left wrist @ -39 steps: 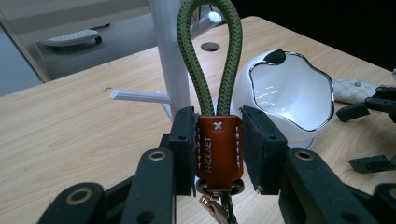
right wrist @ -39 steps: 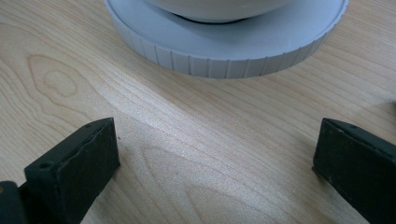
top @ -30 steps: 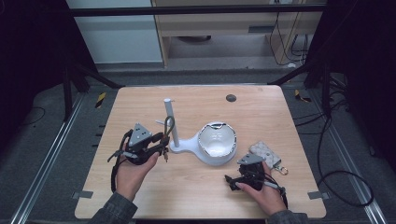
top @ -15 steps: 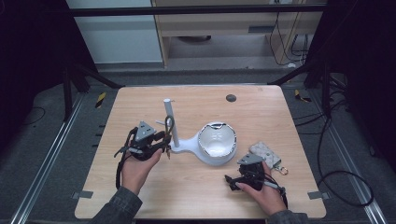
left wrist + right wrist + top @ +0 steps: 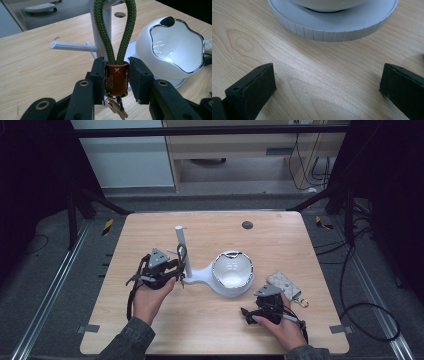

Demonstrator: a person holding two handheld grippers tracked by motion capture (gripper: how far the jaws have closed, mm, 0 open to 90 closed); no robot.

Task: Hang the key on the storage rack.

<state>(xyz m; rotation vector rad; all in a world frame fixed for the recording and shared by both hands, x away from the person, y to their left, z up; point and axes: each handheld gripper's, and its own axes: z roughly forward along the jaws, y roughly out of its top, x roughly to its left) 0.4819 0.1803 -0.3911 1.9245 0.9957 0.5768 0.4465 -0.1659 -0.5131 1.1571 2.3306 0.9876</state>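
Observation:
My left gripper [image 5: 116,72] is shut on the orange metal collar [image 5: 116,80] of a key strap. Its green rope loop [image 5: 102,30] stands upright in front of the white stand's post [image 5: 181,250], and small keys [image 5: 117,110] hang below the collar. A thin white peg [image 5: 72,46] sticks out from the post, to the left of the loop. From the high view, the left gripper [image 5: 177,265] sits just left of the post. The right gripper [image 5: 250,312] rests low on the table near the front, open, nothing between its jaws [image 5: 327,82], facing the stand's round base [image 5: 332,27].
A glossy white bowl [image 5: 232,272] with a chrome rim sits on the stand's base, right of the post. A patterned pouch [image 5: 285,285] with a key ring [image 5: 302,302] lies by the right hand. A dark cable hole [image 5: 247,225] is at the table's back.
The left gripper has edged a little right and away from the person, bringing the strap's loop closer to the post. The right gripper has stayed still.

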